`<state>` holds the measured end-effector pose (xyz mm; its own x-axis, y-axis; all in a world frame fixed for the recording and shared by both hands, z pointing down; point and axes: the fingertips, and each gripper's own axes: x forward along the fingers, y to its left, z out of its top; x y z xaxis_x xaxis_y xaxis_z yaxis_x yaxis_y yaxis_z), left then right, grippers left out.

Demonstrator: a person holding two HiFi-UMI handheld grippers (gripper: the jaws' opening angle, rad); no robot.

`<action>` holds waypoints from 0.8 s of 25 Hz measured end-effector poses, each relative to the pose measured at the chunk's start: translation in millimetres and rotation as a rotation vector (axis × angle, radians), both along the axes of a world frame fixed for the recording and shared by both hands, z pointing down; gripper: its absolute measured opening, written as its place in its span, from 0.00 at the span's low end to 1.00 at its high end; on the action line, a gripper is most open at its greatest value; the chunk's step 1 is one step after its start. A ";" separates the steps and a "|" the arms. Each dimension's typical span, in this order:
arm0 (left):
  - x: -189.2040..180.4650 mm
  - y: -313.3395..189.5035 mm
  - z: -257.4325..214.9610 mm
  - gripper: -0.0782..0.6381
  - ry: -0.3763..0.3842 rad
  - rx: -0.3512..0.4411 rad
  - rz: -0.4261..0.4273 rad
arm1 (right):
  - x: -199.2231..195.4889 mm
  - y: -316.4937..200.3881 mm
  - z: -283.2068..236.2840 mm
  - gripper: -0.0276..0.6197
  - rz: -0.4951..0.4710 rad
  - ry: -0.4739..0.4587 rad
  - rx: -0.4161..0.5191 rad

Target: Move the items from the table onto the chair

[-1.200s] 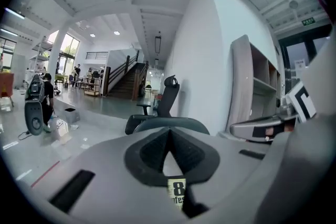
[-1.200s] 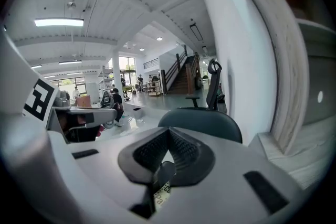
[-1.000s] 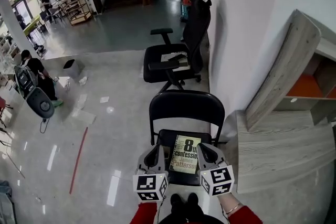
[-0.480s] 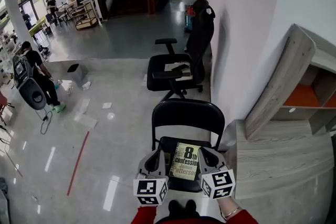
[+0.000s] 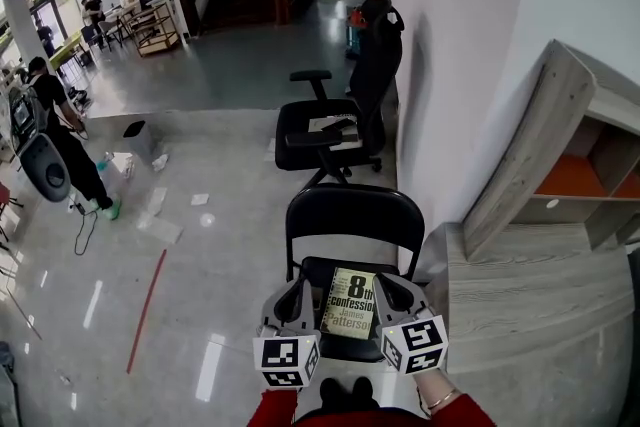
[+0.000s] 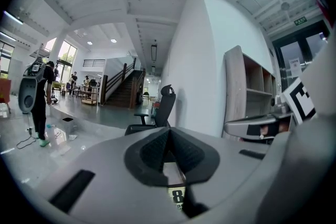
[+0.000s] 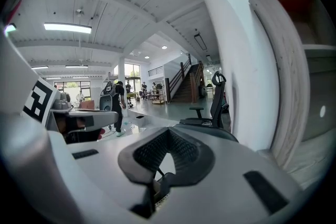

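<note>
both claws are sitting low in the head view, flanking the book (image 5: 350, 303) over the seat of the black folding chair (image 5: 352, 215). left claw (image 5: 297, 289) is running along the book's left edge and right claw (image 5: 386, 285) along its right edge, both looking like they're touching it. left claw is clenched: in the left gripper view its pads (image 6: 151, 150) are meeting at the tips with nothing pinched between them, and the book's cover is showing just below. right claw is reading the same in the right gripper view, pads (image 7: 189, 149) closing to a point on nothing, with the book's page edge peeking out underneath. book is lying cover up, roughly centred on the seat. can't tell if it's resting there or hanging just above. red sleeves (image 5: 275, 407) are showing at the bottom edge. a black office chair (image 5: 320, 130) is standing behind the folding chair, near the white wall (image 5: 450, 65).
</note>
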<state>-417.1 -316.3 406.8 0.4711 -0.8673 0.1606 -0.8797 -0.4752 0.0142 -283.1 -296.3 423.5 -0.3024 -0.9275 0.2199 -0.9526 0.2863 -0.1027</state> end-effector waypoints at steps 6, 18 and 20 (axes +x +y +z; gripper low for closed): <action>3.0 0.9 0.4 0.12 -0.008 0.005 0.007 | -1.1 1.2 -2.9 0.05 -0.002 0.023 0.018; -0.5 7.2 -0.4 0.12 -0.016 0.005 0.004 | -6.7 9.4 -5.2 0.05 -0.009 0.018 0.034; -1.1 7.6 0.0 0.12 -0.015 0.004 0.004 | -7.6 10.1 -4.8 0.05 -0.010 0.019 0.034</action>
<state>-418.2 -308.7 406.7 0.4718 -0.8662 0.1647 -0.8781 -0.4785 -0.0012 -290.7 -286.2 418.7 -0.3081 -0.9314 0.1941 -0.9513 0.2991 -0.0744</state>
